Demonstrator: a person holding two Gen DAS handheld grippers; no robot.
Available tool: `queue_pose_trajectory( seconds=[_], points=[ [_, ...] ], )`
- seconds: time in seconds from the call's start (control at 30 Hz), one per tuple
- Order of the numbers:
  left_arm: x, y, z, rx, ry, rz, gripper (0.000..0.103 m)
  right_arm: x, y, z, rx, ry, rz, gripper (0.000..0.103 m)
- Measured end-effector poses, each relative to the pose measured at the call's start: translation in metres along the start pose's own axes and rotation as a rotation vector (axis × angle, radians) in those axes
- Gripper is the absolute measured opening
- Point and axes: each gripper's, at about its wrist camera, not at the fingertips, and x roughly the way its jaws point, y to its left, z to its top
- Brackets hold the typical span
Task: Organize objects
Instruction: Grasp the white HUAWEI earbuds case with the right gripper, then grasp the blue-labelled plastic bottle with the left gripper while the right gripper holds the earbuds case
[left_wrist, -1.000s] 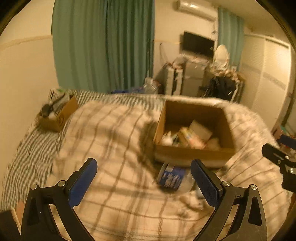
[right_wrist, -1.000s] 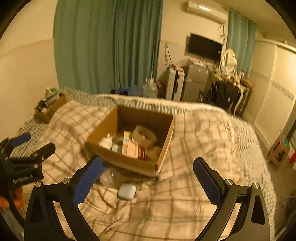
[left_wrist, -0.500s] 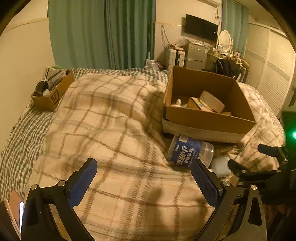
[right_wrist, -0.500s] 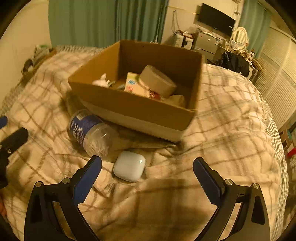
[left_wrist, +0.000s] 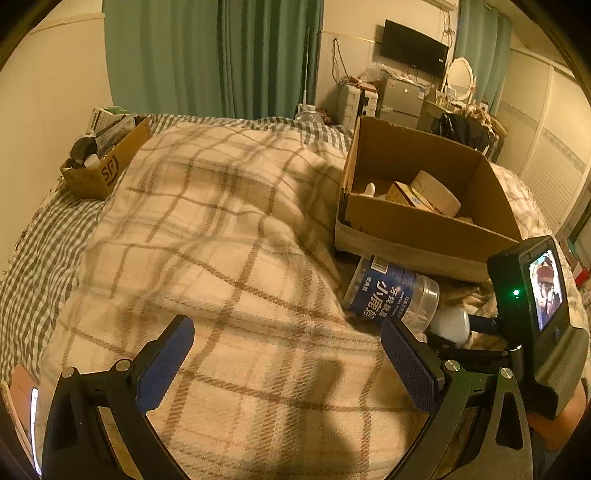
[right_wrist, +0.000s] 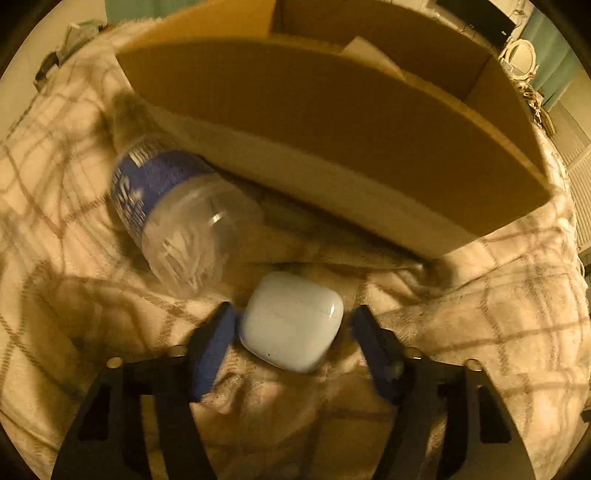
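A white earbud case (right_wrist: 291, 320) lies on the plaid blanket in front of an open cardboard box (right_wrist: 332, 122). My right gripper (right_wrist: 293, 325) is low over the blanket with the case between its two blue pads. The left pad (right_wrist: 216, 343) is at the case's edge; a narrow gap shows at the right pad. A clear plastic bottle with a blue label (right_wrist: 170, 206) lies on its side left of the case, against the box. In the left wrist view the bottle (left_wrist: 391, 291), the case (left_wrist: 448, 323) and the box (left_wrist: 424, 221) sit at right. My left gripper (left_wrist: 288, 365) is open and empty above the blanket.
The box holds a roll of tape (left_wrist: 436, 190), a small carton and other items. A smaller cardboard box (left_wrist: 103, 158) with several items sits at the bed's far left. The right gripper's body with its lit screen (left_wrist: 535, 310) is at the left view's right edge. Green curtains and furniture stand beyond.
My right gripper has dropped down and forward to the earbud case and its jaws have narrowed around it. My left gripper has drifted slightly closer to the blanket, still open.
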Motion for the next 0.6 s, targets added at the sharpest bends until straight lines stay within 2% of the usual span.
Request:
queue_pose_trajectory(
  seconds=[0.1,0.37,0.47,0.6],
  points=[
    [0.002,-0.001,0.0,0.009,0.009,0.0,0.103,-0.013,-0.004,-0.006,0.015,-0.04,0.009,0.053],
    [-0.002,-0.025,0.001,0.09,0.005,-0.015,0.103,-0.102,-0.04,-0.031,0.092,-0.255,0.059,0.053],
    [0.003,-0.046,0.004,0.131,0.019,-0.076,0.103,-0.123,-0.057,-0.027,0.104,-0.303,0.013,0.053],
    [0.024,-0.074,0.009,0.205,0.063,-0.133,0.103,-0.127,-0.073,-0.026,0.111,-0.316,0.016,0.053]
  ],
)
